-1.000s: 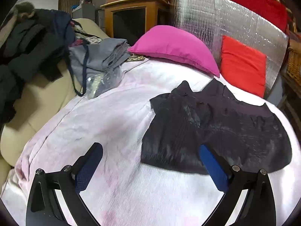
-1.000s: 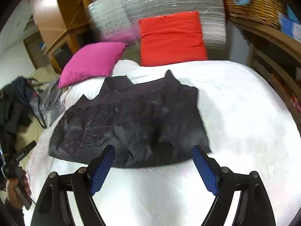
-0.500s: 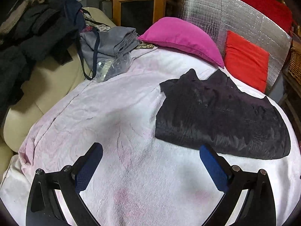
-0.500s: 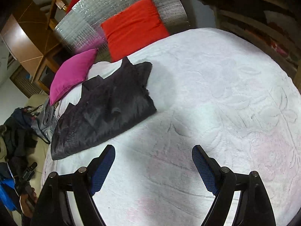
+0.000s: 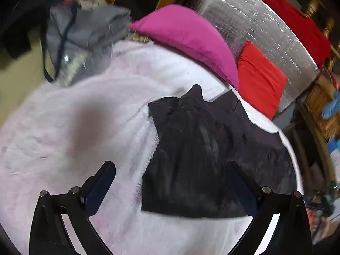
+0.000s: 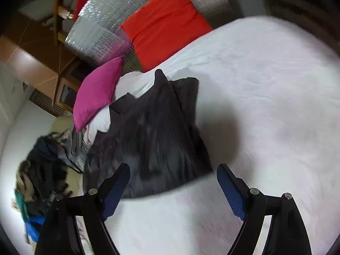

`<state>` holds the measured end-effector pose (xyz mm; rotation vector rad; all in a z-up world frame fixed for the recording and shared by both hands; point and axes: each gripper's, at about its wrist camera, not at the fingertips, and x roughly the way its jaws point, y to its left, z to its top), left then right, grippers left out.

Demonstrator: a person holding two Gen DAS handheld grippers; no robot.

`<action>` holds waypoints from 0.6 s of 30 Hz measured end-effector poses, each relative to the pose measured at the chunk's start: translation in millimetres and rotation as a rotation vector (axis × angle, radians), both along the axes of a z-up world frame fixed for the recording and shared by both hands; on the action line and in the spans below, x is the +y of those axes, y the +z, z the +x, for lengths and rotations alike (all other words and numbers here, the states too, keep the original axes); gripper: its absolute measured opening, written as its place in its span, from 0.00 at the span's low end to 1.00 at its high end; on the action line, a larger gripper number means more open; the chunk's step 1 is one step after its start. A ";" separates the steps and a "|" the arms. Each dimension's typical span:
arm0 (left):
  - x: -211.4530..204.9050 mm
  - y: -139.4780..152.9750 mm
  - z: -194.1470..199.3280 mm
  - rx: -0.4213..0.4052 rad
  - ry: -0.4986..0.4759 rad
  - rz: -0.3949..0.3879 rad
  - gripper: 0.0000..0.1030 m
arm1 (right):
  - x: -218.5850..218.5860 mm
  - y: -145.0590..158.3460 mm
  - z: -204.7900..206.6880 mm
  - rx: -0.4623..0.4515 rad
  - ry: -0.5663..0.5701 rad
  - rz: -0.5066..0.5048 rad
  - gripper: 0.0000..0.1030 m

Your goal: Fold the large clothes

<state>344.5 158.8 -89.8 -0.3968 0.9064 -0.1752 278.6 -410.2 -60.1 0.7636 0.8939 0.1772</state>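
Observation:
A dark, partly folded garment (image 5: 204, 153) lies flat on the white bedspread (image 5: 89, 114); the right wrist view shows the same garment (image 6: 153, 140) from its other side. My left gripper (image 5: 171, 170) hovers open over the garment's near edge, one blue-padded finger above bare bedspread, the other above the dark cloth. My right gripper (image 6: 173, 171) also stands open, its jaws wide apart just above the garment's near edge and right corner. Neither grips any cloth.
A pink pillow (image 5: 187, 36), a red cushion (image 5: 259, 78) and a silver quilted panel (image 5: 261, 31) stand at the head of the bed. A grey bag and dark clothes (image 5: 80, 34) are piled to the left. A wicker basket (image 5: 323, 108) sits beside the bed on the right.
Both grippers have swung in and dropped toward the dark garment, so it looms larger and sits between the fingers in each view. Jaw width is unchanged.

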 end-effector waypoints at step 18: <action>-0.2 -52.7 98.5 0.120 -0.100 -0.233 0.99 | 0.6 -48.2 119.2 0.111 0.112 0.061 0.84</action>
